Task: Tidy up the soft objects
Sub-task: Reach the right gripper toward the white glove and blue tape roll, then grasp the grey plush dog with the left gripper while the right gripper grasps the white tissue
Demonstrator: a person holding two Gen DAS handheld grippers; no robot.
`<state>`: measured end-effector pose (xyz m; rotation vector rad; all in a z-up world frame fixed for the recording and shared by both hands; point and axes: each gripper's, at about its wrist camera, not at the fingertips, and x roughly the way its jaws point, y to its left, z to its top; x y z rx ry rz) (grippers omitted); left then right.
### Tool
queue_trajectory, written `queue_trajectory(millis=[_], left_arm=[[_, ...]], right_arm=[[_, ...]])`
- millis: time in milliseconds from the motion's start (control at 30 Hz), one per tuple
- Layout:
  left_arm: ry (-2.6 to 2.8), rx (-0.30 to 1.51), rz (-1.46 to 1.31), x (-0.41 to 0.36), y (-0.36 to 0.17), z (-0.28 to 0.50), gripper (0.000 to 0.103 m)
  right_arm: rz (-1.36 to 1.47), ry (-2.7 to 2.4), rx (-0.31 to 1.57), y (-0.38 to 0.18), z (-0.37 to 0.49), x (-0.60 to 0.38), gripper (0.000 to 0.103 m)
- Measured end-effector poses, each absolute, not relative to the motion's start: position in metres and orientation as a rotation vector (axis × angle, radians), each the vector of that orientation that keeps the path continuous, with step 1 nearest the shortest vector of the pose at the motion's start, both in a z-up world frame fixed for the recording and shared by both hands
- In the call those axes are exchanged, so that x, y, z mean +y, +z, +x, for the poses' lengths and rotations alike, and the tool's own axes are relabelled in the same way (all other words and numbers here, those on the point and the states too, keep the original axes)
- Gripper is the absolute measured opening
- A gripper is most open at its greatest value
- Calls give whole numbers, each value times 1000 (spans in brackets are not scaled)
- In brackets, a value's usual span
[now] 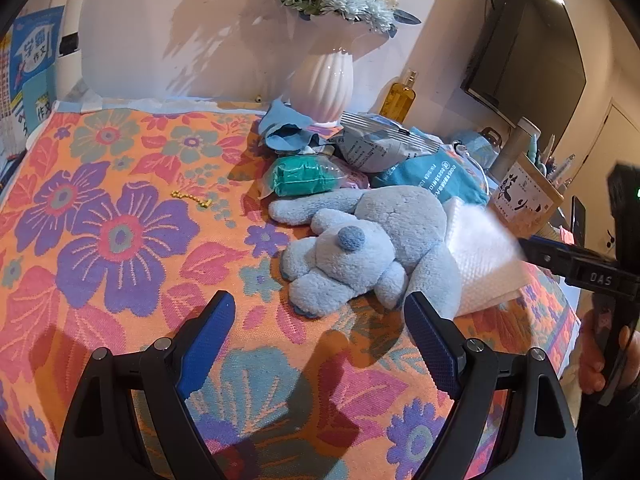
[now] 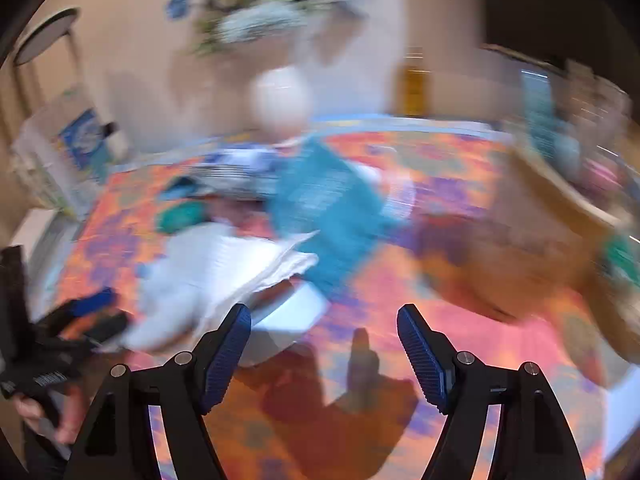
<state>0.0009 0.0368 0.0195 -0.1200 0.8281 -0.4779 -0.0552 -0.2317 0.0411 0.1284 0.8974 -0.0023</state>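
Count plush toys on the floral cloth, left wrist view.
1. A light blue plush dog lies right of centre on the floral cloth, beside the white folded towel. The pile behind it could hide more.

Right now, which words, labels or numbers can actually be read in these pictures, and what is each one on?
"DAS": on the right gripper, on its black body.
"学霸作文": on the blue book at the left edge.
"FINISHER": on the teal bag; its other print is too small.
Wooden box: brush characters, unreadable.
Silver packet: print too small.
Right wrist view: all blurred.
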Motion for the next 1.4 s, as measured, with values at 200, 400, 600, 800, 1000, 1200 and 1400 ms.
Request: queue_trajectory(millis=[200,400,600,800,1000,1200,1400], left_arm=[[-512,832,-91,28,26,-3,86],[-587,913,-12,-3,36,5,86],[-592,940,30,-42,49,36,102],[-493,960,169,-71,30,59,101],[-440,883,223,-72,20,48,82],[-432,826,124,-44,31,26,77],[-412,803,-8,7,40,1,75]], right_arm=[[171,-149,905,48,-81,-280,74],[56,156,927,53,-67,-214,82],[-101,256,965,26,-50,-171,82],[-53,262,974,17,-45,-191,82],[-30,258,979,15,-38,-197,82],[-60,254,961,21,-39,-182,82],[-32,224,1033,17,-18,-189,82]])
